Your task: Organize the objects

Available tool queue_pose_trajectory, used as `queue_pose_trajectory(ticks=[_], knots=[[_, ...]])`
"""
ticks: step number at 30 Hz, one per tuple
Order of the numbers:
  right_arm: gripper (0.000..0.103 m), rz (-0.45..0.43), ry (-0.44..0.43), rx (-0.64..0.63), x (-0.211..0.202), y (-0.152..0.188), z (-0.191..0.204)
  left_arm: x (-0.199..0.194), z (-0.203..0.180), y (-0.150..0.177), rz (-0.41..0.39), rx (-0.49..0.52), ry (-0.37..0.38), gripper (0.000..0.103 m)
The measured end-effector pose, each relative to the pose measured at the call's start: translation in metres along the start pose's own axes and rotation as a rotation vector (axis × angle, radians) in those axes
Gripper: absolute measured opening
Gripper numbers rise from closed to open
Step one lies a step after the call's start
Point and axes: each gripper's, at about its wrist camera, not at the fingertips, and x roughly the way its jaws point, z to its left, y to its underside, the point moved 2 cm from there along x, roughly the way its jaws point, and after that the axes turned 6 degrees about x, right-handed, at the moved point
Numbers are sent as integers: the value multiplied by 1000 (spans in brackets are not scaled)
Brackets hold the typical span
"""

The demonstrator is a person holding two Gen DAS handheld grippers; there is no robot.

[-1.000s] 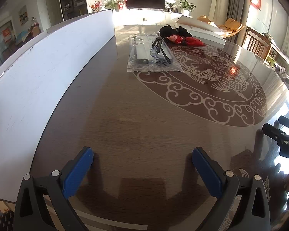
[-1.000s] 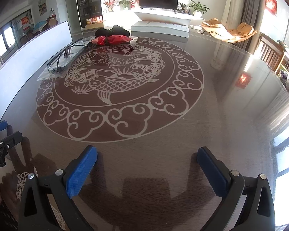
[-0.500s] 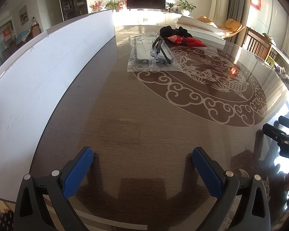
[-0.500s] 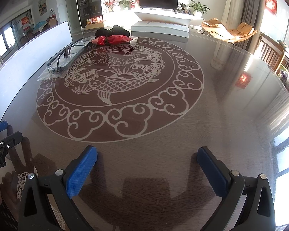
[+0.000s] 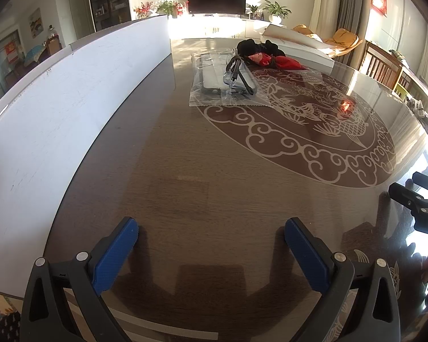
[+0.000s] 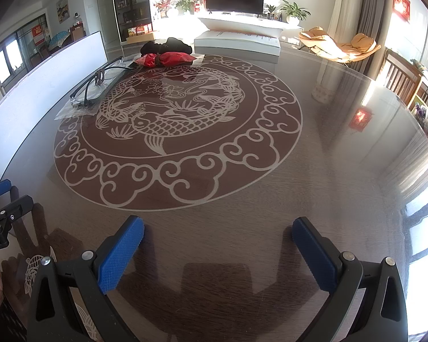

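Note:
A clear plastic bag (image 5: 222, 85) holding a white item and a black cable lies far ahead on the dark round table (image 5: 171, 171). Behind it lie a red bundle (image 5: 274, 61) and a black cloth (image 5: 251, 46). In the right wrist view the bag (image 6: 91, 94), the red bundle (image 6: 165, 58) and the black cloth (image 6: 165, 45) sit at the far left. My left gripper (image 5: 211, 242) is open and empty above the table's near part. My right gripper (image 6: 218, 245) is open and empty, also far from the objects.
A long white board (image 5: 71, 108) stands along the table's left side. A white box (image 6: 236, 42) sits at the table's far edge. A fish-and-cloud pattern (image 6: 179, 131) marks the middle. Each gripper shows at the other view's edge (image 5: 419, 208), (image 6: 0, 219).

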Motion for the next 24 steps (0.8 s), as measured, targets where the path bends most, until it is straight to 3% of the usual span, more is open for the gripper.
queue_pose_trajectory(ticks=[24], knots=[[103,0,0,0,0,0,0,0,0,1,20,6,6,103]])
